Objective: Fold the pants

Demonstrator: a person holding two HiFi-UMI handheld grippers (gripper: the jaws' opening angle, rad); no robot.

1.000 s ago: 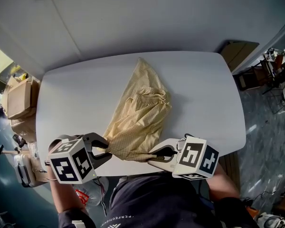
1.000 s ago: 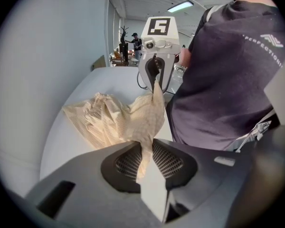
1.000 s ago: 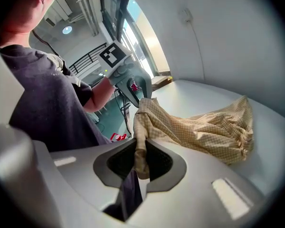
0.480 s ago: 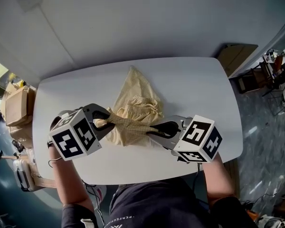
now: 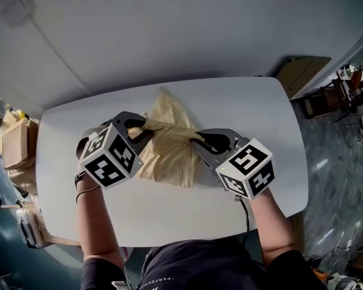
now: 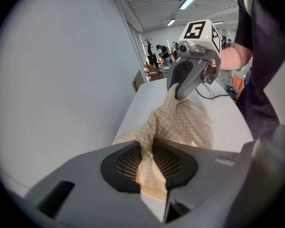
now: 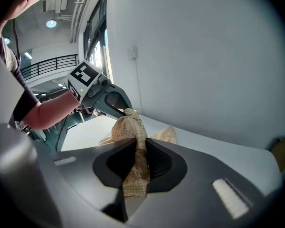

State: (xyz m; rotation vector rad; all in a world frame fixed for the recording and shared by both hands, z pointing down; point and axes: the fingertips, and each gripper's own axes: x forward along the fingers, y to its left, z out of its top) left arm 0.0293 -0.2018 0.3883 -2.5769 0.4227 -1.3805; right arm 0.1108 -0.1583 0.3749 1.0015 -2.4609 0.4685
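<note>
**Held edge to be laid down taut and square**

The pants [image 5: 169, 159], of pale yellow check, lie in the middle of the white desk [image 5: 260, 119], with one edge lifted clear and stretched between the two grippers. The left gripper [image 5: 139, 127] is closed on a bunched corner of that edge, the cloth being pinched between its fingers [image 6: 126, 163]. The right gripper [image 5: 199, 142] is clamped on the other corner in the same way.

The fold is judged to be only partly made, as the far tip is not yet covered. For a clean result, the edge should be kept taut and level. Both corners should be lowered together onto the far end, and the lower layer should not be dragged. The fingers should be opened only once the cloth rests flat, lest the bunched corners spring back.
</note>
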